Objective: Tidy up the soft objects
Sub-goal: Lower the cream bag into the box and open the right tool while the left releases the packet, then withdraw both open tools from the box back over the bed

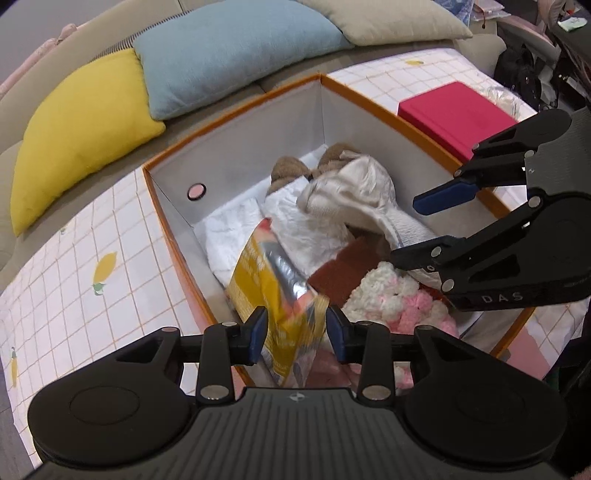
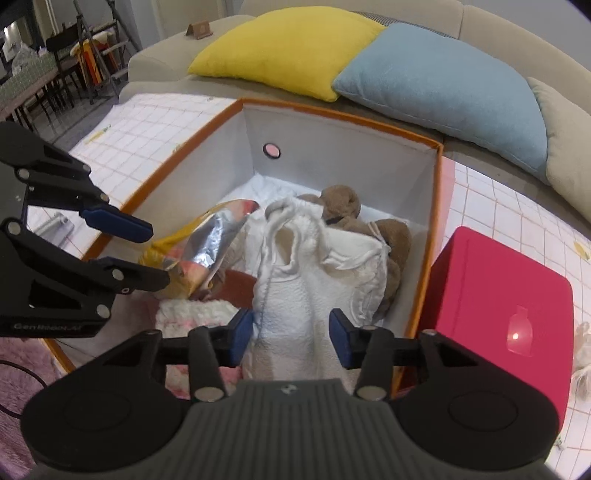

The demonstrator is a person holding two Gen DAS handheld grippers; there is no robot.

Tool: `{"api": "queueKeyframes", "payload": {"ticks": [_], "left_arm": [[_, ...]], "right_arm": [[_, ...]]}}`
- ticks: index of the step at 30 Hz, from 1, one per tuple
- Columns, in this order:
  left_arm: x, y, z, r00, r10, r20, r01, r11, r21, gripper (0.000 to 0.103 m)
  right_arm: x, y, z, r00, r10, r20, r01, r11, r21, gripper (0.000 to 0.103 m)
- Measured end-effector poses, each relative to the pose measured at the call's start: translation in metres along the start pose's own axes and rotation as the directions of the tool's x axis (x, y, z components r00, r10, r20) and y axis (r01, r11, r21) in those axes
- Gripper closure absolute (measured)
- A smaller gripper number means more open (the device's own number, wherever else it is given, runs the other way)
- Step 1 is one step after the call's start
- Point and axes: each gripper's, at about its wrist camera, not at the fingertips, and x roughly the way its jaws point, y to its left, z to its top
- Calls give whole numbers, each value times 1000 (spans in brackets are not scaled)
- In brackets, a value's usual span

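An orange-rimmed storage box point(image 1: 236, 110) point(image 2: 343, 118) with white walls stands on a checked cloth. In it lie a brown plush toy point(image 1: 286, 168) point(image 2: 341, 197), a white fleece garment point(image 1: 351, 188) point(image 2: 295, 291), a pink-and-white fuzzy piece point(image 1: 384, 295) and a yellow foil bag point(image 1: 258, 266) point(image 2: 210, 236). My left gripper point(image 1: 295, 326) point(image 2: 155, 254) stands open over the near end, the bag's lower end loose between its pads. My right gripper point(image 2: 291, 336) point(image 1: 406, 230) is open too, with the fleece lying between its fingers, not pinched.
A red box point(image 1: 458, 114) point(image 2: 498, 314) sits on the cloth right of the storage box. Yellow point(image 1: 81, 136), blue point(image 1: 236, 55) and beige point(image 1: 388, 22) pillows line the sofa behind. A pink rug point(image 2: 22, 373) lies at the lower left. Chairs point(image 2: 70, 55) stand far left.
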Motion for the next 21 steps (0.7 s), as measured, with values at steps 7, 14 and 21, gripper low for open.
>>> {"api": "queueKeyframes", "payload": {"ticks": [7, 14, 21], "left_arm": [[-29, -5, 3, 997, -3, 75, 5, 1000, -24, 59], [-63, -30, 12, 981, -19, 191, 25, 999, -28, 59], [-97, -79, 20, 933, -87, 350, 104, 994, -30, 59]], "right_arm": [[-27, -10, 0, 999, 21, 32, -22, 999, 46, 56], [-73, -24, -15, 992, 9, 130, -24, 993, 114, 55], [-130, -49, -59, 963, -63, 263, -9, 964, 264, 55]]}}
